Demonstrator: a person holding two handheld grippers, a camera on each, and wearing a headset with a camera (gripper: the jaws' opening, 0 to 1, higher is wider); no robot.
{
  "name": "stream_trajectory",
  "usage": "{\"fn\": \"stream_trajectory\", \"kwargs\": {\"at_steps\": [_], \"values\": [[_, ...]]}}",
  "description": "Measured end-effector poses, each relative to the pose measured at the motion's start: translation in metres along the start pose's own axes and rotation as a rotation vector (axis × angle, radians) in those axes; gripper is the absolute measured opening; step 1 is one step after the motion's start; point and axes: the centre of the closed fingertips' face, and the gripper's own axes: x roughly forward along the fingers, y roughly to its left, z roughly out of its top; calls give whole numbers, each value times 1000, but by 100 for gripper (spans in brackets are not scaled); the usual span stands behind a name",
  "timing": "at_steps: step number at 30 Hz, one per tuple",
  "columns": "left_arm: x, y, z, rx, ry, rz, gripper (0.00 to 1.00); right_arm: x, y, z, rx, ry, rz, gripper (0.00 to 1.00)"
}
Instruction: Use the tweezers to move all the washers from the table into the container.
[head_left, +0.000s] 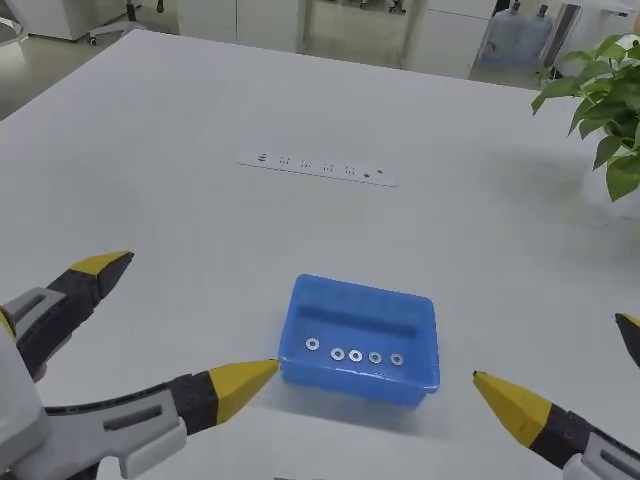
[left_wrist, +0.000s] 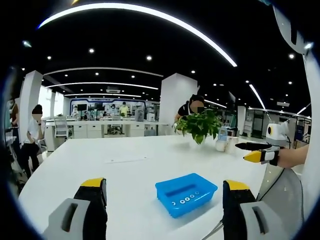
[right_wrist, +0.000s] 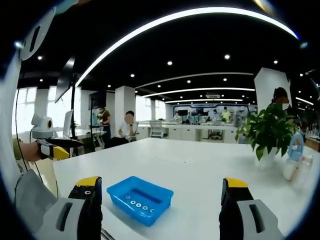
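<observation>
A blue container (head_left: 362, 305) sits on the white table (head_left: 200, 120) in front of me. Several washers (head_left: 355, 355) lie in a row on its floor. My left gripper (head_left: 175, 320) is just left of the container, open with nothing between its yellow-tipped fingers. On the container's other side my right gripper (head_left: 560, 360) is open and empty too. In the left gripper view the container (left_wrist: 186, 194) lies ahead, slightly right of the left gripper (left_wrist: 162, 186), with the right gripper (left_wrist: 260, 152) beyond. In the right gripper view the container (right_wrist: 140, 199) sits slightly left of the right gripper (right_wrist: 160, 185).
A flush power strip (head_left: 318, 168) runs across the table's middle. A potted plant (head_left: 600, 90) stands at the far right edge. Several people (right_wrist: 129, 127) and desks are in the office behind the table.
</observation>
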Motion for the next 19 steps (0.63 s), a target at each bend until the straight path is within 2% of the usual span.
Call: {"fn": "stream_trajectory", "kwargs": {"at_steps": [6, 19], "values": [[1, 1, 3, -1, -9, 4, 96, 2, -2, -1, 10, -2, 1, 99], [2, 0, 0, -4, 8, 10, 97, 10, -3, -8, 19, 17, 21, 99]]}}
